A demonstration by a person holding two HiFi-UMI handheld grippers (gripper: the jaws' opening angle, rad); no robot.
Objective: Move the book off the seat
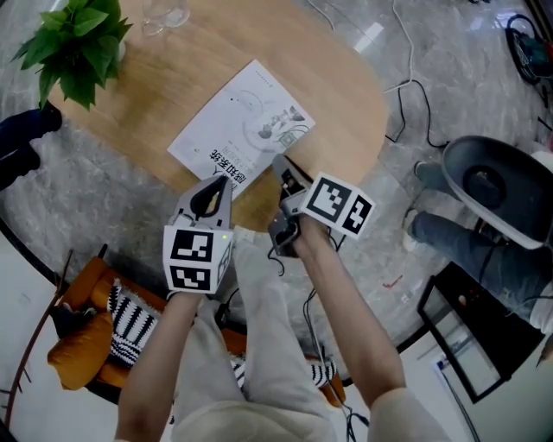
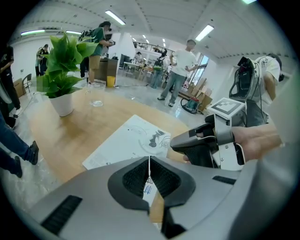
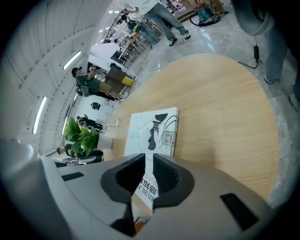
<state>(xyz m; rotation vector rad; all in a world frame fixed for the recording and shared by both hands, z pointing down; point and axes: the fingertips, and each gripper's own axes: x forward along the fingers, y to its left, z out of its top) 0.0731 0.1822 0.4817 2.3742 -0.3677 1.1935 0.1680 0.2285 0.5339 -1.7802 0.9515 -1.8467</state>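
Orange seat, on the near side of the table, below the arms. One seat, one striped cushion on it, no book on it.

Left gripper: over the table's near edge, claw pressed together, tips meeting in a thin line, nothing pinched.

Right gripper: also at the table's near edge, just right of the left one. Claw stands a narrow slot apart. Printed cover shows face-on through the slot, so it hangs over the cover and does not clamp it.

Book: one, lying flat and closed on the table, near corner close to the table's near edge and under both claw tips. Off the seat already, by the look of it.

Handling, judged: thin white paperback, light, cover probably smooth and a bit slick. It would likely sag if lifted by one corner. Best hold is probably a pinch across the near edge, or one claw at each near corner.

Far side of the table: one potted plant, one clear glass.
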